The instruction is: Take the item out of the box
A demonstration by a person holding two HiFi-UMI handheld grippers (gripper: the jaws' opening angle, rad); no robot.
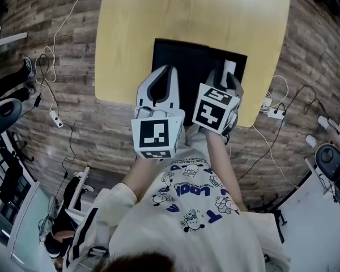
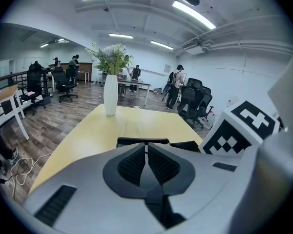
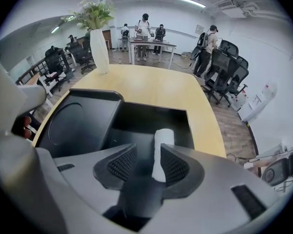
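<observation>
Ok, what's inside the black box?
A white roll in the black box, between the right gripper's parted jaws. The rest seen looks bare. The jaws cover the roll's lower end and the box's near floor.

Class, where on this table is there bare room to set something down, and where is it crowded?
Bare: the yellow table beyond the black box, up to the vase; also the strips left and right of the box. Crowded: the near edge, where the box, the left gripper and the right gripper around the white roll sit.
</observation>
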